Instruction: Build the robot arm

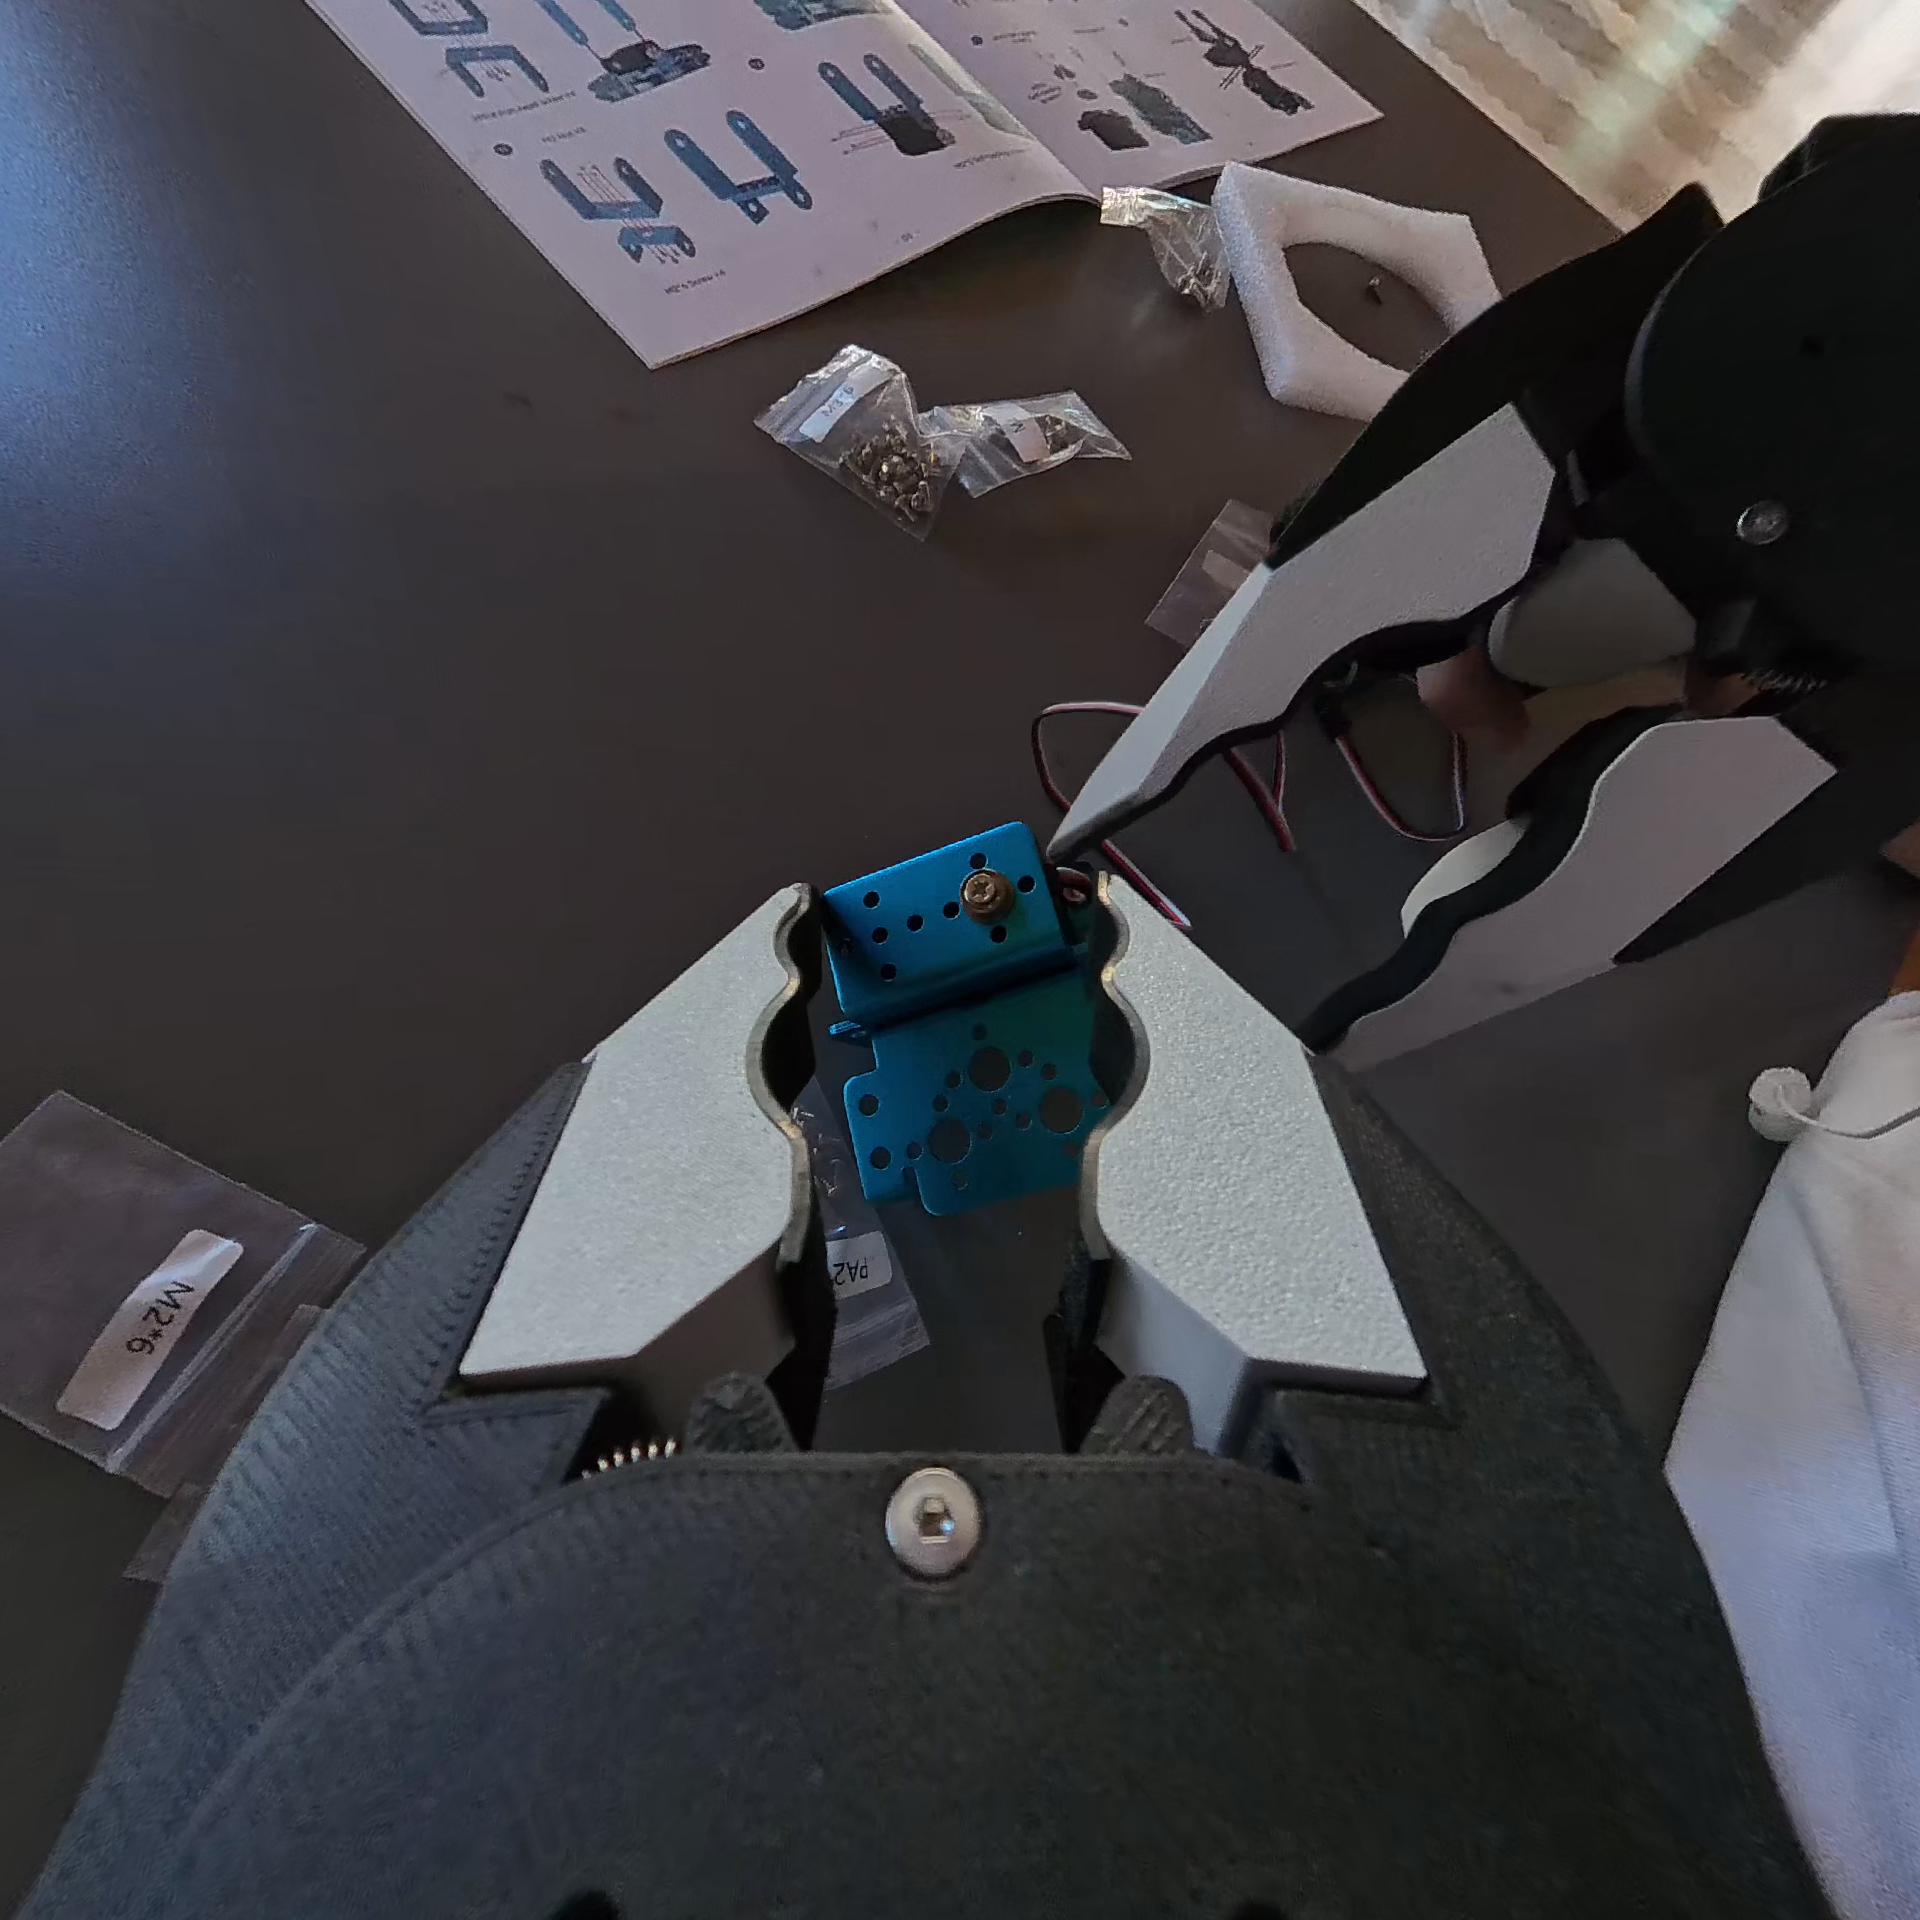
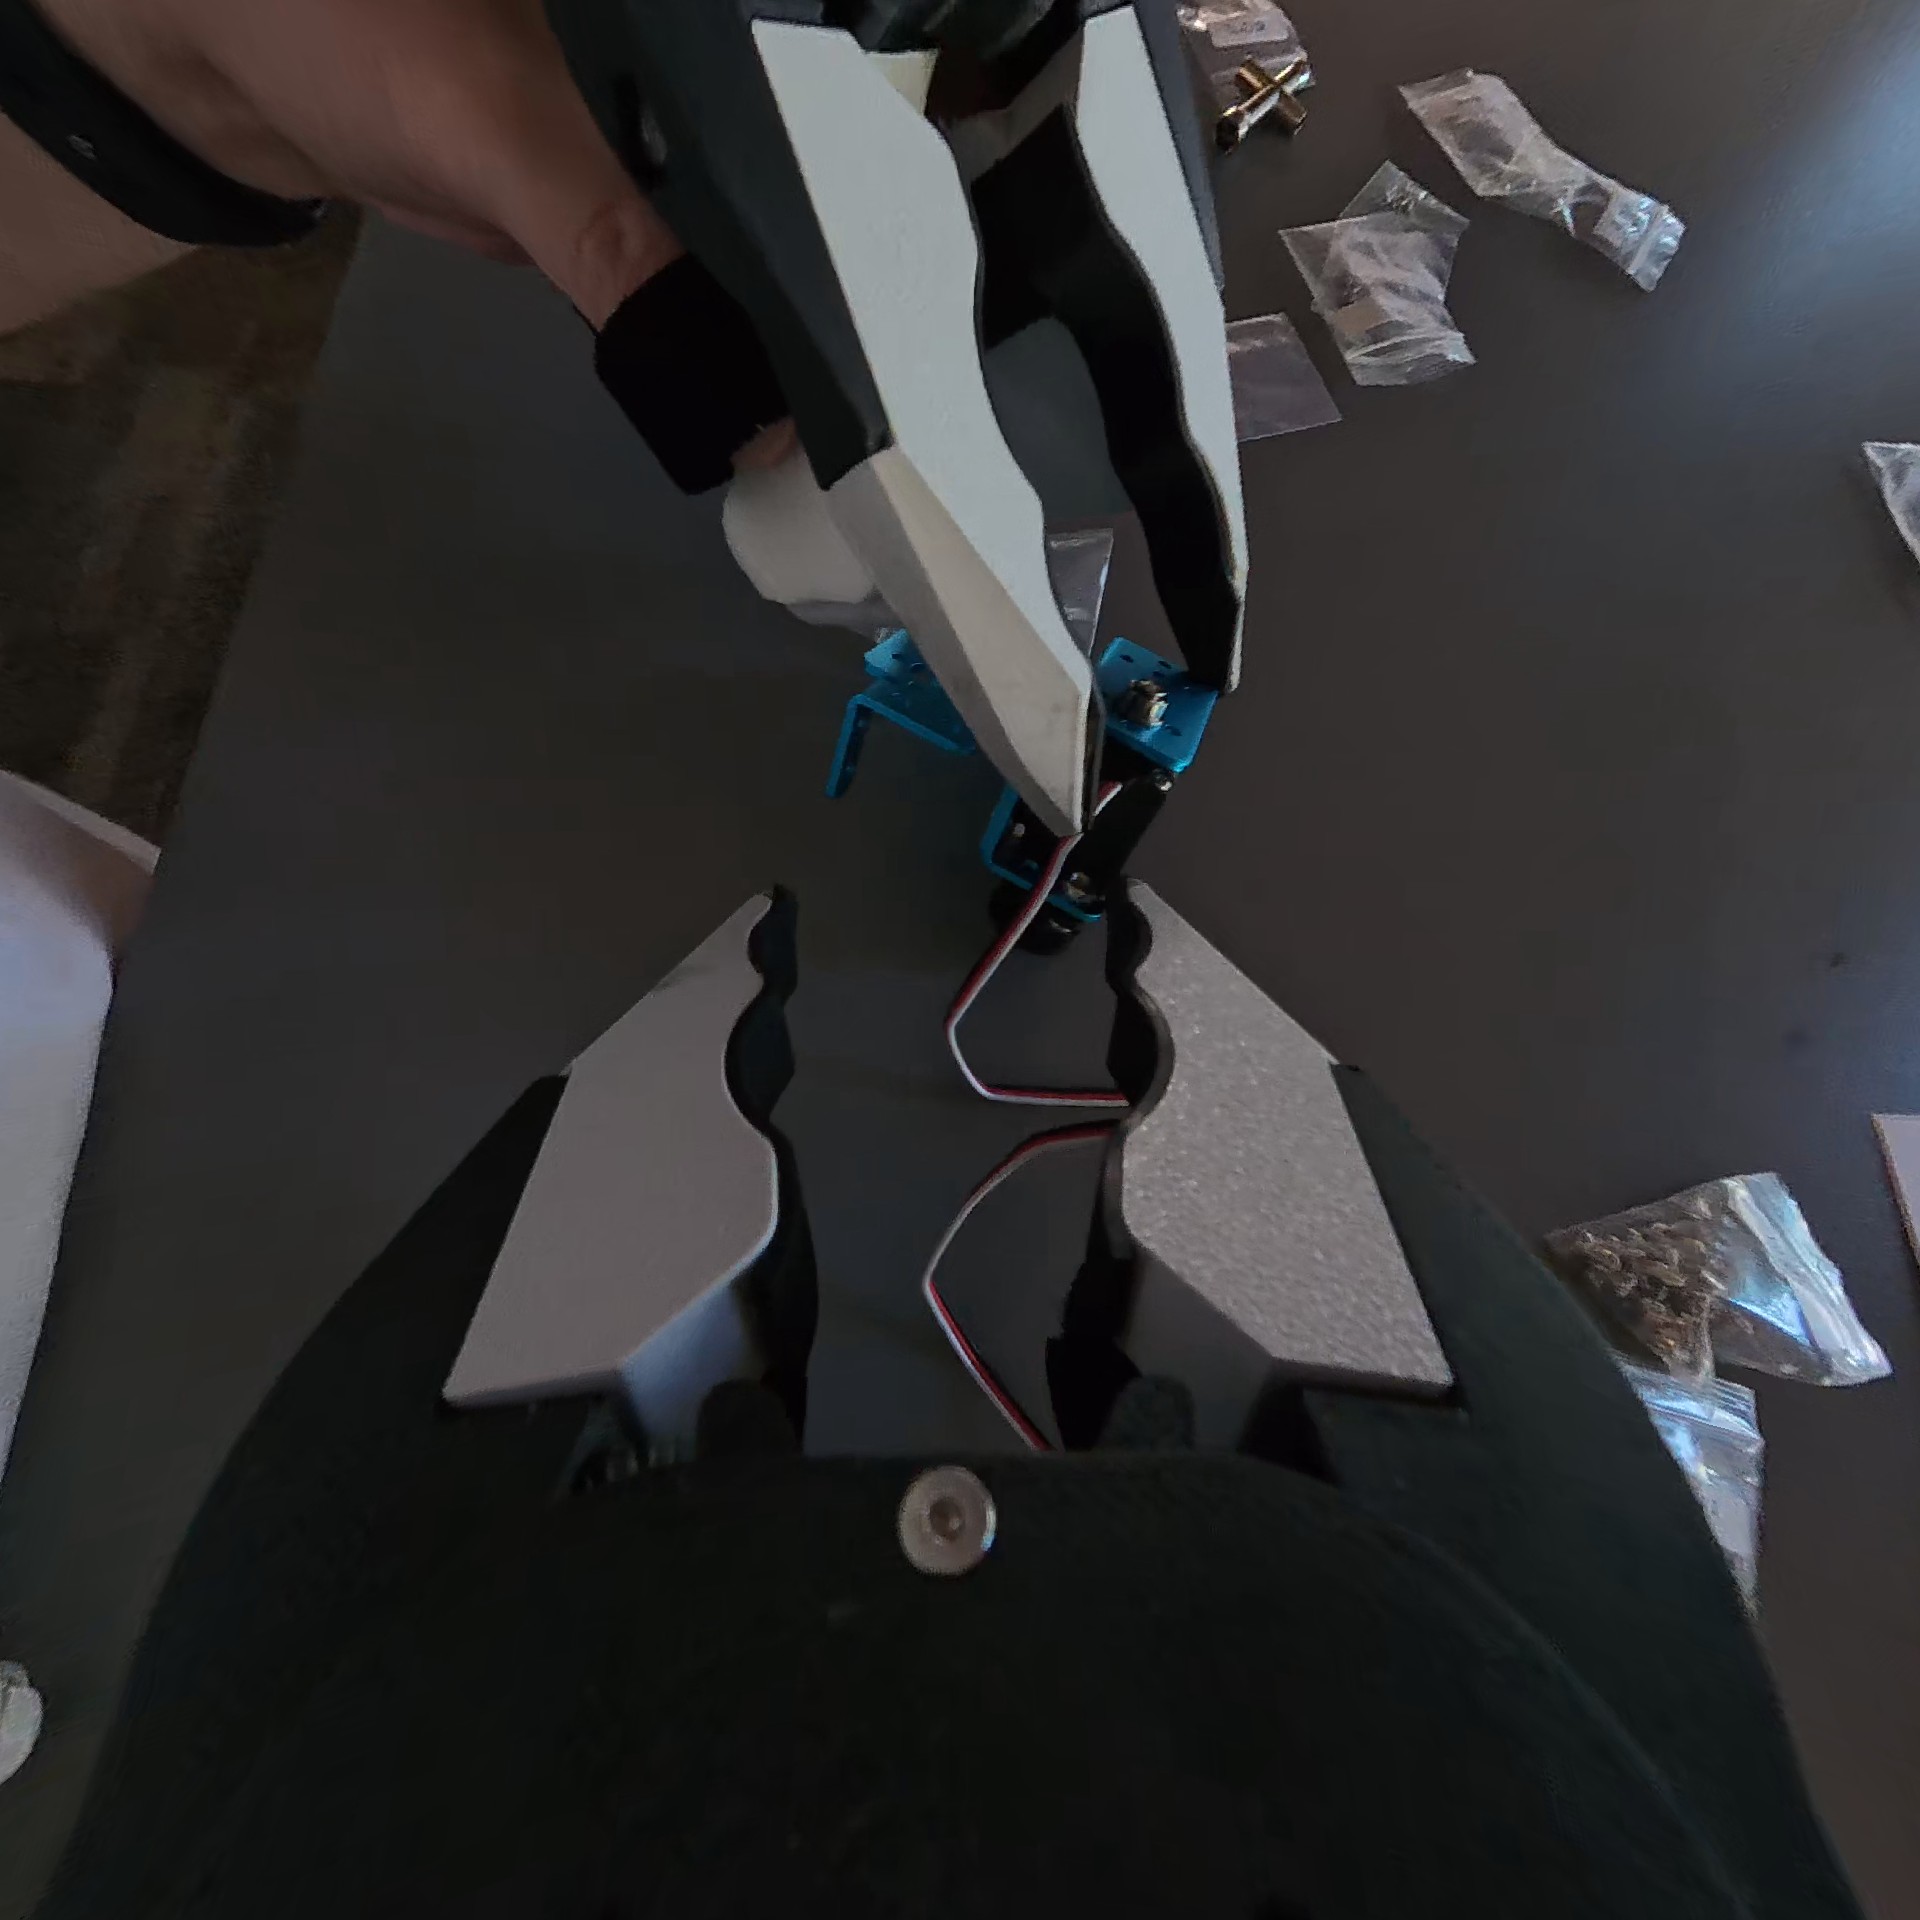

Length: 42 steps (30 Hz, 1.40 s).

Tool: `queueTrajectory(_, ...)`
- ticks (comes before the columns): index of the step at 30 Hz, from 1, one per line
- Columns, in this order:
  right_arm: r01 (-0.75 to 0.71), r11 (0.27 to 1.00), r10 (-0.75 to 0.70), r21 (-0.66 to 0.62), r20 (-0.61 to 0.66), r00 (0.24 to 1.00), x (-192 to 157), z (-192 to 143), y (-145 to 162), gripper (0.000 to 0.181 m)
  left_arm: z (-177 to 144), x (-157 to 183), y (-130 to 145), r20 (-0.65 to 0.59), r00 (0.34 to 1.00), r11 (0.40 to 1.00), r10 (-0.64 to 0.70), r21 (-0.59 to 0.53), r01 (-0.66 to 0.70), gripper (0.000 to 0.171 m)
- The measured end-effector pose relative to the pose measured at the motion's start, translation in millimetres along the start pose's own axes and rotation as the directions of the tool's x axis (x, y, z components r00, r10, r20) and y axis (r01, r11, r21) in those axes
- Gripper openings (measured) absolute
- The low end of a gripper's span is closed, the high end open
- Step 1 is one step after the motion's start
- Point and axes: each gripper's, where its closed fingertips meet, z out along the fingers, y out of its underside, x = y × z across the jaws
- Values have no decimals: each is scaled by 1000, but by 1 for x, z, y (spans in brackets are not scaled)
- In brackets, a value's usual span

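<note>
Left wrist view, nearest me: my left gripper (image 1: 951, 904) has its jaws narrowed onto the blue bracket assembly (image 1: 961, 997), the tips pressing its sides at 12 o'clock, so I hold it just above the dark table (image 1: 364, 675). It looks like stiff, thin anodised metal, light, with smooth faces that could slip; I judge the flat side walls the safest place to pinch, clear of the brass screw (image 1: 982, 896) on top. A red, white and black servo cable (image 1: 1081, 727) trails out at 1 o'clock; it is limp and I would not tug it.

My right gripper (image 1: 1236, 904) comes in from 2 o'clock, jaws wide and holding nothing, one tip touching the bracket's corner.

Farther off lie screw bags (image 1: 894, 447), a white foam piece (image 1: 1340, 281) and an open instruction booklet (image 1: 790, 156) at 12 o'clock.
</note>
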Motion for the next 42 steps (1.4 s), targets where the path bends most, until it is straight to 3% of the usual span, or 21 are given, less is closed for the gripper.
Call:
queueTrajectory(6, 11, 1000, -11, 2, 2, 1000, -6, -8, -3, 53, 0, 0, 0, -1, 1000, 1000, -2, 1, 2, 51)
queueTrajectory(15, 44, 998, -45, -34, -23, 999, -4, -2, 2, 63, 1, 2, 1, -10, 1000, 1000, 2, -3, -2, 51)
queueTrajectory(18, 45, 999, -46, -26, -15, 999, -9, -8, 0, 54, 1, 2, 1, -5, 1000, 1000, 9, -5, -9, 51)
queueTrajectory(25, 47, 998, -49, -36, -40, 998, 0, -2, 2, 65, 1, 2, 1, -7, 1000, 1000, 6, -1, -6, 51)
queueTrajectory(31, 66, 997, -67, -37, -25, 997, -9, -7, 0, 57, 1, 2, 1, -4, 1000, 1000, 4, 4, -4, 51)
queueTrajectory(42, 69, 997, -71, -45, -45, 997, -7, -2, 2, 66, 1, 2, 1, -6, 1000, 1000, 2, 10, -2, 51)
